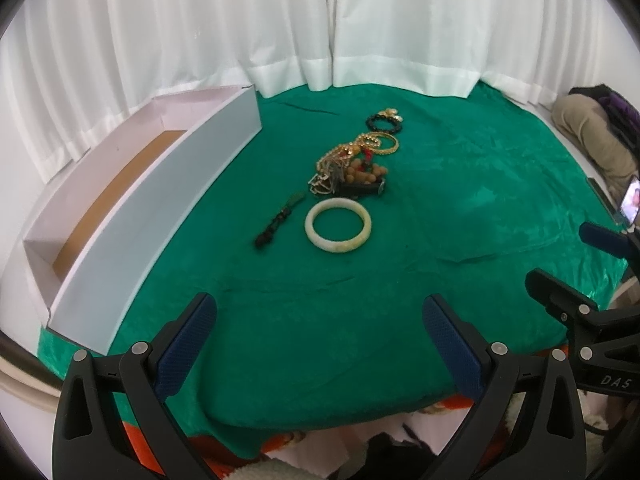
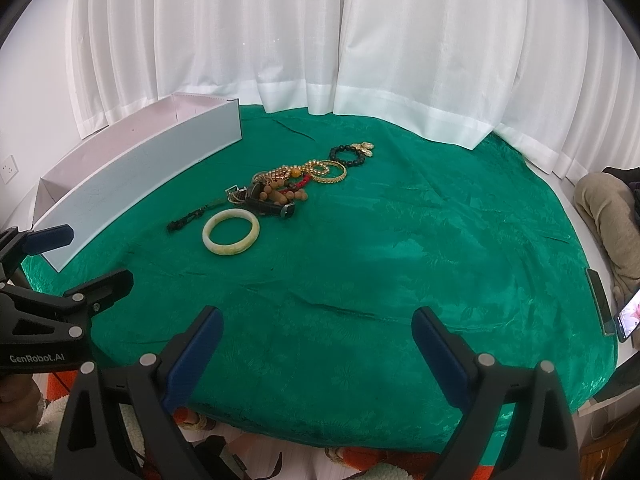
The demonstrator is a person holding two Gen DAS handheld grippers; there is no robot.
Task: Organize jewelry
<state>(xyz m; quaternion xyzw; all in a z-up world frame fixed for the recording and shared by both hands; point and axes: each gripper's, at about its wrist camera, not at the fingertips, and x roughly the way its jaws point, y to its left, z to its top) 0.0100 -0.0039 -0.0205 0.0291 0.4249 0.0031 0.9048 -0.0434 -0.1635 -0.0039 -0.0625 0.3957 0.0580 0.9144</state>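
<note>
You are sitting right at the start of this job, as far as I can judge: nothing is showing inside the long white cardboard box (image 1: pixel 132 216) with the brown floor, and every piece is lying out on the green patterned cloth (image 1: pixel 440 208) covering the counter. Your left claw (image 1: pixel 320 344) is hovering over the near edge of the cloth with its blue-padded fingers spread wide and nothing between them, and your right claw (image 2: pixel 318 350) is doing the same, open and empty. The pale jade-coloured bangle (image 1: pixel 338 225) is lying flat and alone, nearest to you, with a dark braided cord charm (image 1: pixel 280 220) just beside it toward the box. Behind them a tangled heap of gold chains and wooden beads (image 1: pixel 348 168) is piling over a black watch (image 2: pixel 272 208), and farther back a gold chain bracelet (image 2: pixel 330 172) and a black bead bracelet (image 2: pixel 348 155) with a gold charm are resting near the white curtains (image 2: pixel 280 40). So all of it is waiting to be moved, I think, and the bangle looks like the easiest first pick. The box's near wall is standing tall between the jewelry and its floor, so you are probably going to have to lift each piece over it. The heap is likely to snag. At the right edge a lit phone (image 2: pixel 628 316) and a person's beige-trousered leg (image 2: pixel 604 216) are sitting well apart from the jewelry.
</note>
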